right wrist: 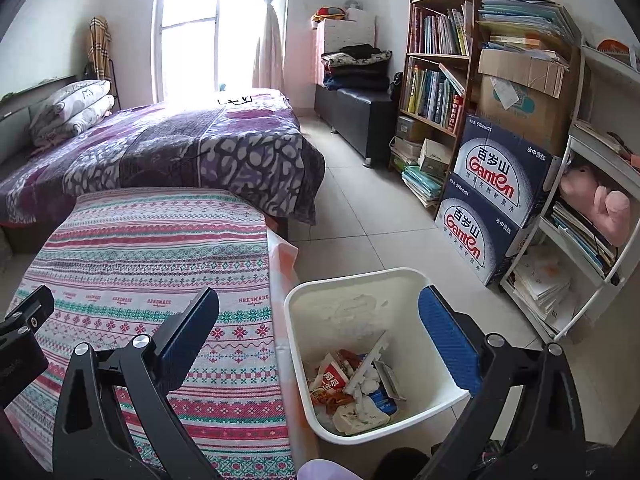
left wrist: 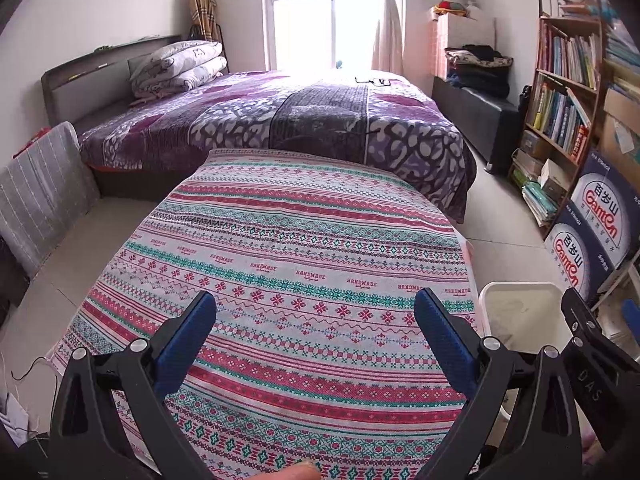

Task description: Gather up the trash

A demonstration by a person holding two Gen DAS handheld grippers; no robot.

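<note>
Both grippers, left [left wrist: 316,340] and right [right wrist: 320,336], stood wide open and empty, the white square plastic bin [right wrist: 444,376] holding crumpled wrappers and paper scraps [right wrist: 354,390] lying beside the patterned woven tablecloth [left wrist: 280,240], nearer the right gripper, directly beneath its spread.

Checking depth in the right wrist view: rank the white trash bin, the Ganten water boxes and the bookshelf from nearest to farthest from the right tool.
1. White trash bin, directly under the right tool.
2. Ganten water boxes, right, on the floor.
3. Bookshelf, farther back right.
</note>
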